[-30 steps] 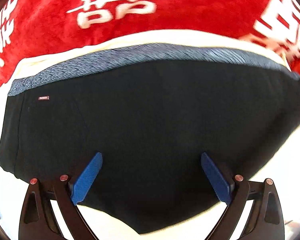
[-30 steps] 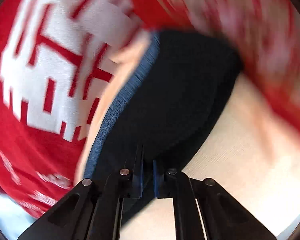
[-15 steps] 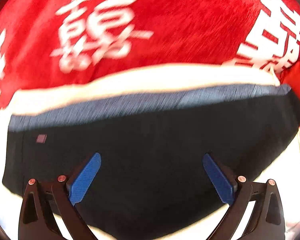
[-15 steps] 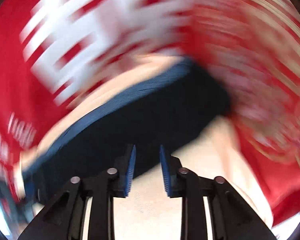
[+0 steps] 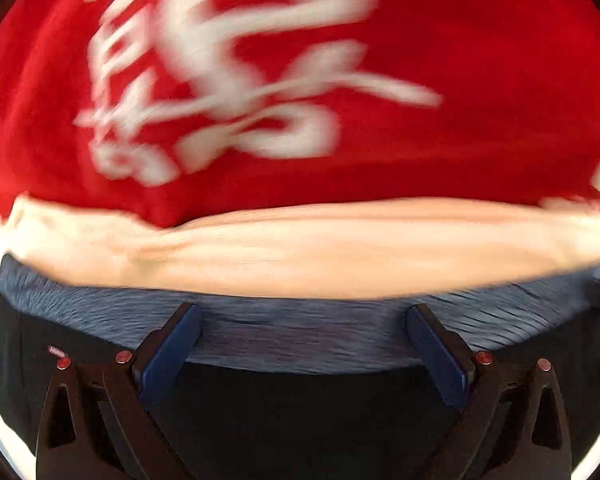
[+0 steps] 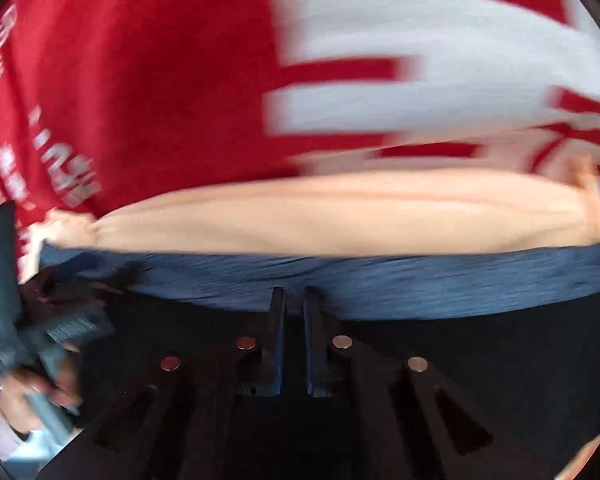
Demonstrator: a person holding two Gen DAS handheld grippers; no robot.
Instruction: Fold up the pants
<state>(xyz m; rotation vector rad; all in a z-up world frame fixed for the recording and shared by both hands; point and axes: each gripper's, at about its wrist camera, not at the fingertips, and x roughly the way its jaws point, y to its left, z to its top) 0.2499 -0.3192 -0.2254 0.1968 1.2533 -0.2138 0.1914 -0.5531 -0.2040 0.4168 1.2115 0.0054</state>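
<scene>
Both grippers have slid forward to the pants' (image 5: 300,420) blue waistband (image 5: 300,336); left gripper (image 5: 304,316) gapes empty, right gripper (image 6: 294,300) nearly shut (grip unclear). Beyond: cream sheet (image 5: 320,248), red blanket (image 5: 460,80). Right view alone shows a hand (image 6: 24,404).

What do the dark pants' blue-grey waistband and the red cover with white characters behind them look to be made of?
Blue-grey waistband: looks like ribbed, heathered knit elastic, matte, with fine streaks along it, though blur hides the weave. Red cover with white characters: seems a soft plush or fleece, matte and slightly fuzzy; blur leaves it uncertain.
</scene>
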